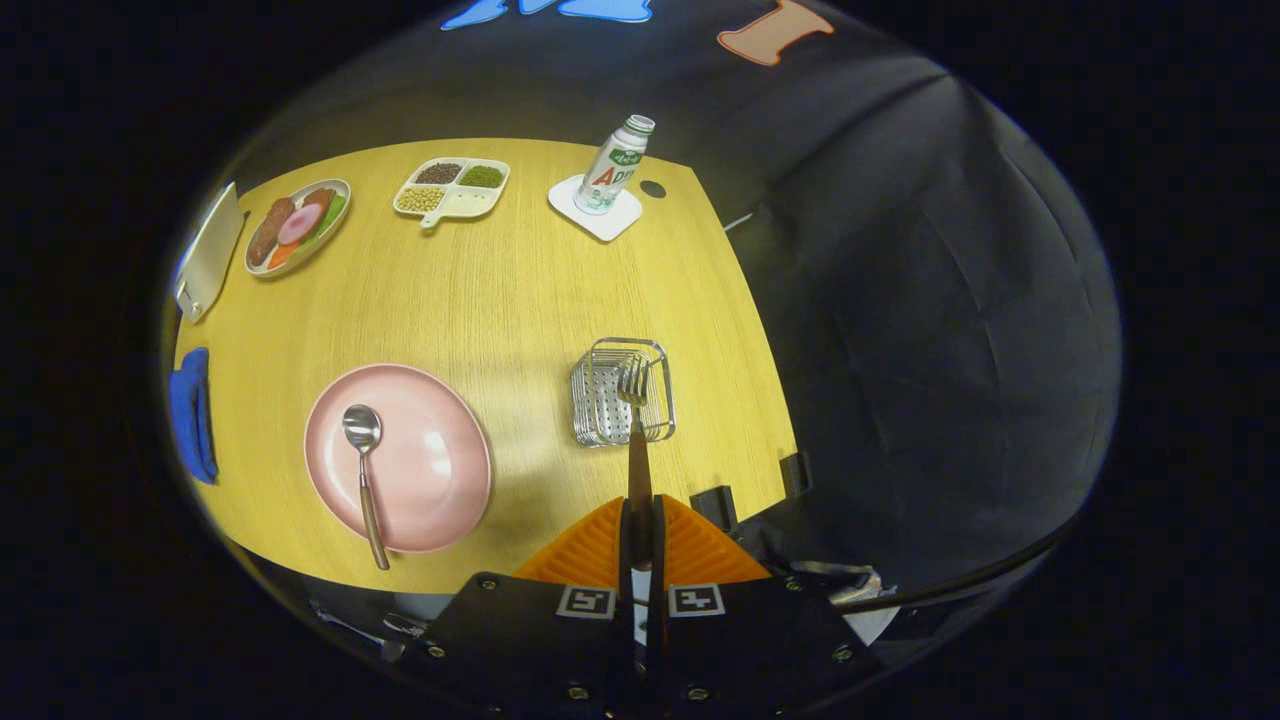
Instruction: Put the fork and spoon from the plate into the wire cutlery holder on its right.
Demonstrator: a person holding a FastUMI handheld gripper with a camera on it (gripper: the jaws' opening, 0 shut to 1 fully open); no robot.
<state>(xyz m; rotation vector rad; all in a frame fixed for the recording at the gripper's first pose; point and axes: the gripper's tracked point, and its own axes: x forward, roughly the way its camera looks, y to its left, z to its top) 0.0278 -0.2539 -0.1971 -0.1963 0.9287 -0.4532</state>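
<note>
- The fork (pixel 634 400), silver with a brown handle, is clamped by its handle between the tool's (pixel 640 520) closed fingers, tines pointing ahead over the wire cutlery holder (pixel 620 392).
- The spoon (pixel 364 470), silver bowl up and brown handle, lies on the pink plate (pixel 430 470), its handle overhanging the near rim.
- The holder, a silvery wire basket, stands upright on the worktop just right of the plate.

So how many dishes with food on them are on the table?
2. An oval plate of food sits far beyond the hand-held gripper, which grips the fork. A divided tray of beans lies beside that plate.
</note>
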